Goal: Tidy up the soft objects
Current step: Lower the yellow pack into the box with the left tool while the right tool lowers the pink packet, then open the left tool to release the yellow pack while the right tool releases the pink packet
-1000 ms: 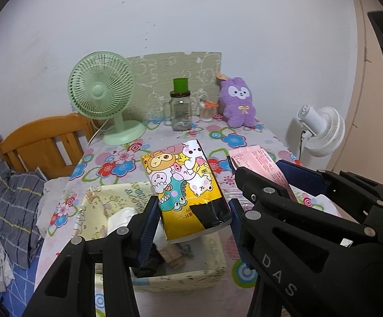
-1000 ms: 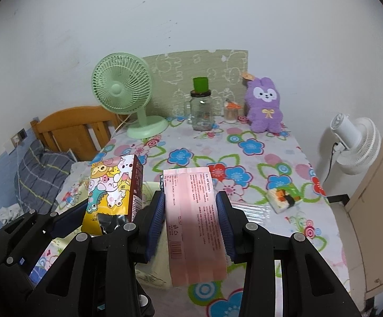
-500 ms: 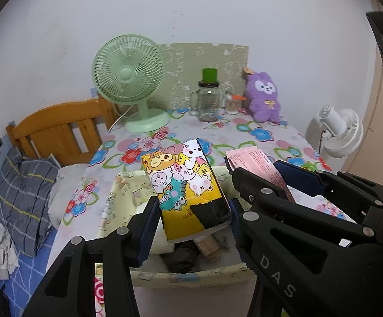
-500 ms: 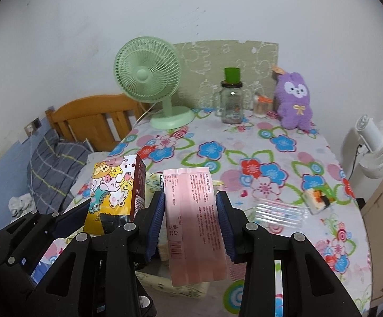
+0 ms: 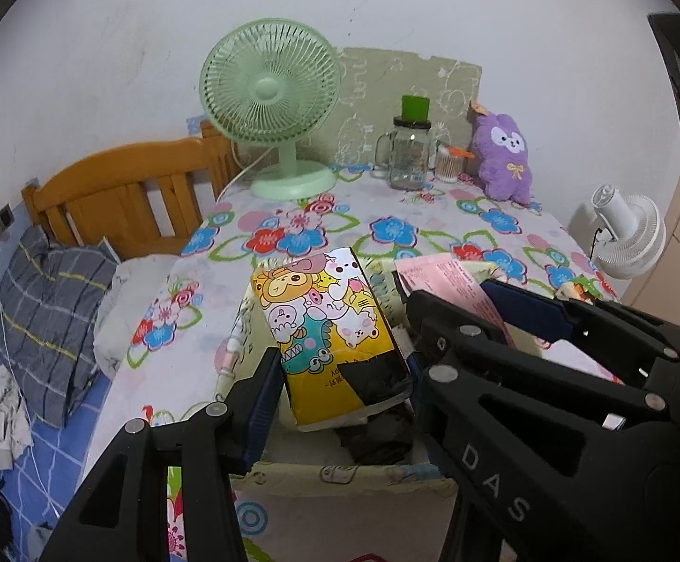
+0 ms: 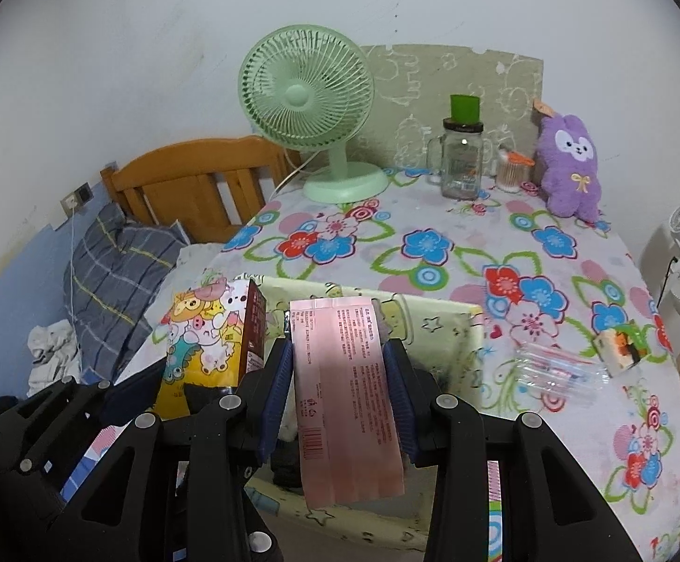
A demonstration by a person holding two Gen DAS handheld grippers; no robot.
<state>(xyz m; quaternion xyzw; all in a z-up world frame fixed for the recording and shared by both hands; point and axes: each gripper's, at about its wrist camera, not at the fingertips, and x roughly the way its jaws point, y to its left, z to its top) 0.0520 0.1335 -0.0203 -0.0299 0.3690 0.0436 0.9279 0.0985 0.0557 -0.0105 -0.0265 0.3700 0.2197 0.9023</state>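
Observation:
My left gripper (image 5: 340, 370) is shut on a yellow cartoon-print tissue pack (image 5: 330, 332) and holds it over a pale fabric storage box (image 5: 340, 473) at the table's near edge. My right gripper (image 6: 340, 370) is shut on a pink tissue pack (image 6: 344, 388) and holds it over the same box (image 6: 438, 323). The cartoon pack (image 6: 208, 342) shows at the left in the right wrist view. The pink pack (image 5: 447, 285) shows at the right in the left wrist view. Dark items lie inside the box, mostly hidden.
At the back of the flowered table (image 6: 433, 243) stand a green fan (image 6: 311, 103), a glass jar (image 6: 461, 154) and a purple plush (image 6: 569, 159). A clear packet (image 6: 555, 365) and a small toy (image 6: 621, 346) lie right. A wooden bed (image 5: 119, 196) with a pillow is left.
Both grippers, each with its pack, have moved left over the storage box; the table scene has shifted right in both views. The grips are unchanged.

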